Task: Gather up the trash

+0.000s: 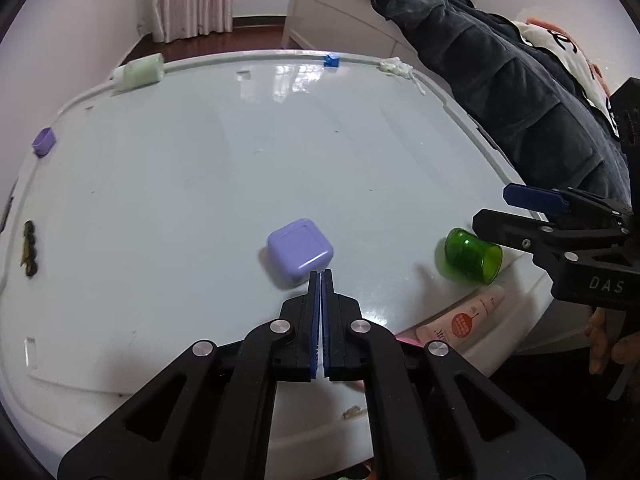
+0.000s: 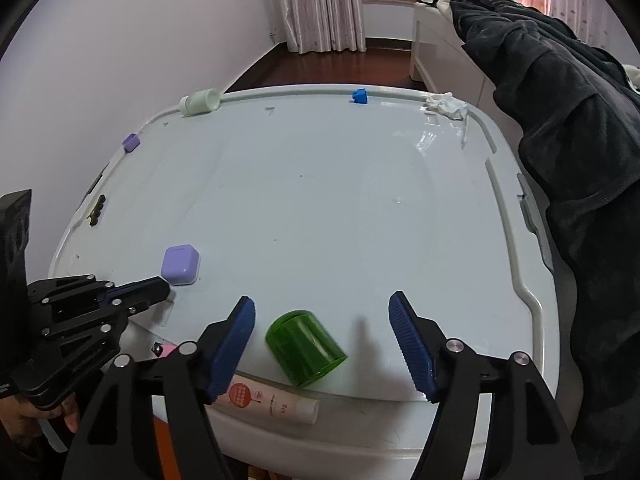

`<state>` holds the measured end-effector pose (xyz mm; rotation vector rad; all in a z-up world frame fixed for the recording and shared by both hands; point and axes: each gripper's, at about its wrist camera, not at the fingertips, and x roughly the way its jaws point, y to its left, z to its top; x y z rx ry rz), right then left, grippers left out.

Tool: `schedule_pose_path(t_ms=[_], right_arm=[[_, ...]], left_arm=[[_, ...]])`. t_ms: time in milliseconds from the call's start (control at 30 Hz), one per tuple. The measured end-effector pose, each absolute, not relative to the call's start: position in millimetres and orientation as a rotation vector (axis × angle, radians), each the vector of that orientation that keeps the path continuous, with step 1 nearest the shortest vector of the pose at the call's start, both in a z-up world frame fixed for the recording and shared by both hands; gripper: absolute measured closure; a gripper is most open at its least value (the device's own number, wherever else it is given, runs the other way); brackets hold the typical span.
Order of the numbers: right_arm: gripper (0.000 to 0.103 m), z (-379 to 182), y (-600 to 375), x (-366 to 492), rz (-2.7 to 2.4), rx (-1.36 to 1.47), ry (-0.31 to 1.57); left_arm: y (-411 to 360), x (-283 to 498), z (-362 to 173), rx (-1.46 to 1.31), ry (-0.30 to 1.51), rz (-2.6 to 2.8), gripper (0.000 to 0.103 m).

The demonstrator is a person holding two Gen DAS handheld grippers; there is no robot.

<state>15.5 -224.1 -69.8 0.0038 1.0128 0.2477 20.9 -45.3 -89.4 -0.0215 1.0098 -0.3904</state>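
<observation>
A white plastic lid (image 1: pixel 200 180) serves as the work surface. On it lies a lilac square case (image 1: pixel 300 250) (image 2: pixel 180 265), just beyond the tips of my left gripper (image 1: pixel 321 273) (image 2: pixel 166 286), which is shut with nothing in it. A clear green cup (image 1: pixel 474 255) (image 2: pixel 306 348) lies on its side near the front edge. My right gripper (image 2: pixel 321 302) (image 1: pixel 492 208) is open and hovers over the cup, with both pads apart from it. A pink-and-white tube (image 1: pixel 464 320) (image 2: pixel 272 398) rests in the lid's front rim.
Along the lid's edges sit a pale green bottle (image 1: pixel 140 72) (image 2: pixel 200 102), a small lilac cap (image 1: pixel 44 141), a blue cap (image 1: pixel 331 60), crumpled white tissue (image 1: pixel 396 66) (image 2: pixel 446 105) and a dark clip (image 1: pixel 29 248). A dark coat (image 2: pixel 560 120) hangs close on the right.
</observation>
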Motion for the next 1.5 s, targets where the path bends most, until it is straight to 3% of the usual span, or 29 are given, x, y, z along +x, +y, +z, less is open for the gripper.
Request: schedule_pose_path(t_ms=[33, 100, 200, 700, 800, 1367, 1433, 1500], right_arm=[[0.034, -69.5, -224.7, 15.5, 0.247, 0.007, 1.011], [0.034, -69.8, -224.9, 16.3, 0.242, 0.007, 1.011], [0.034, -70.5, -226.5, 17.9, 0.237, 0.013, 1.014], [0.032, -70.0, -238.3, 21.8, 0.216, 0.048, 1.021], [0.032, -71.2, -238.3, 22.6, 0.207, 0.040, 1.024], [0.031, -88.7, -217.1, 16.4, 0.258, -0.109, 1.059], [0.034, -96.0, -211.0, 16.3, 0.268, -0.135, 1.073], [0.054, -104.2, -207.4, 16.8, 0.268, -0.153, 1.097]], left_arm=[[-45.9, 22.1, -89.7, -0.020, 1.008, -0.388, 0.080], [-48.8, 27.0, -90.3, -0.011, 1.005, -0.384, 0.069], [-52.1, 35.6, -90.8, -0.027, 1.006, -0.397, 0.063], [-50.0, 71.3, -99.1, -0.043, 0.994, -0.309, 0.063], [-52.3, 73.8, -99.0, -0.013, 0.978, -0.301, 0.069], [-33.2, 4.5, -44.2, -0.012, 0.877, -0.354, 0.069], [-33.4, -5.1, -44.2, -0.022, 0.880, -0.364, 0.069], [-33.1, -14.0, -45.4, -0.034, 0.887, -0.376, 0.069]])
